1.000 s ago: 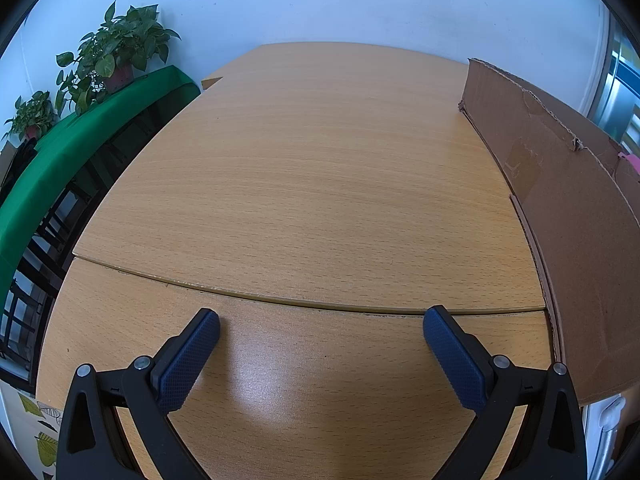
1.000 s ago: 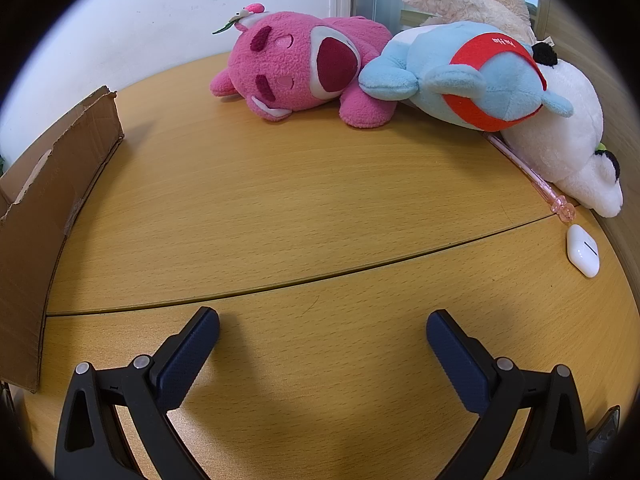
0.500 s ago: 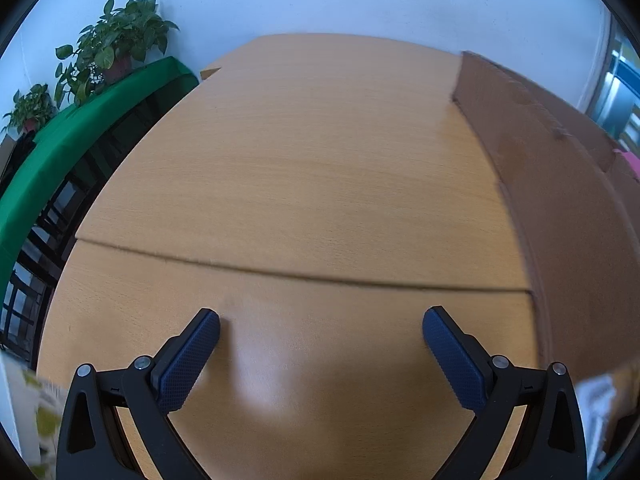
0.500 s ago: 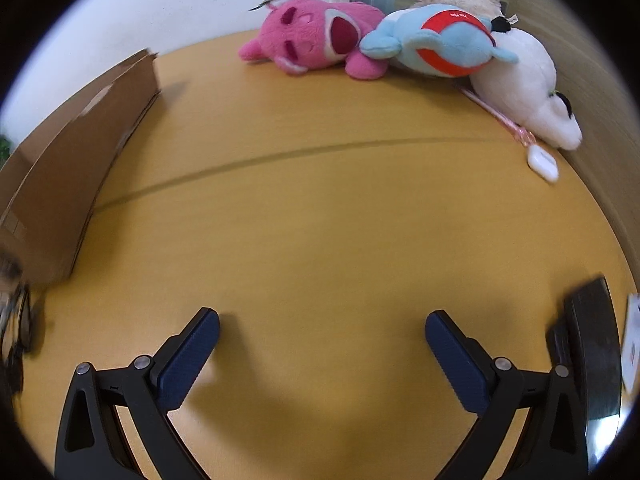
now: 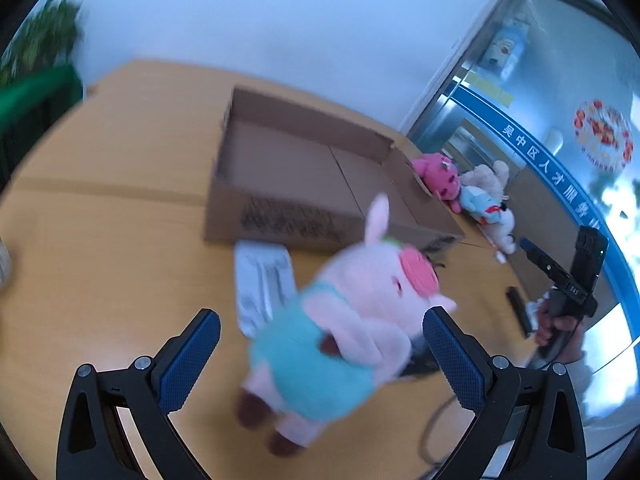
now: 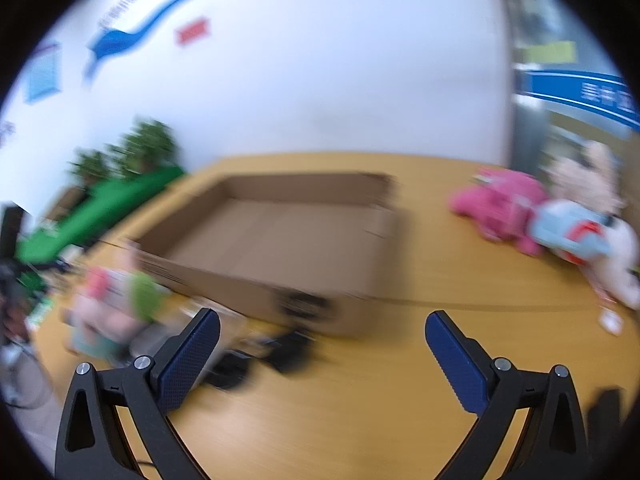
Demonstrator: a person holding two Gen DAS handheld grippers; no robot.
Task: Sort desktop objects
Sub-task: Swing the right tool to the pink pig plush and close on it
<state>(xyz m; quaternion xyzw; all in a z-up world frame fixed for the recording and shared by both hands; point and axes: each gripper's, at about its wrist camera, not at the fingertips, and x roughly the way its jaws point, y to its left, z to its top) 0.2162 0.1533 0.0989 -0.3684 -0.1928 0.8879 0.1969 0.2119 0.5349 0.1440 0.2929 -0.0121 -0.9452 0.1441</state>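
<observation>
Both the left tongs [image 5: 320,354] and right tongs [image 6: 322,354] gape wide, empty; one fuzzy pink plush pig [image 5: 352,320] stands near a shallow cardboard box [image 5: 304,176] on the wooden worktop [image 5: 120,220]

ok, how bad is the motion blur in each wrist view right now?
Left wrist: moderate smear on the pink plush rabbit and cardboard box; gripper fingers stay crisp. Right wrist: heavier sideways smear; box print unreadable, plush toys soft blobs, fingers sharp.

four plush toys [image 5: 352,320], one cardboard box [image 5: 312,176]
</observation>
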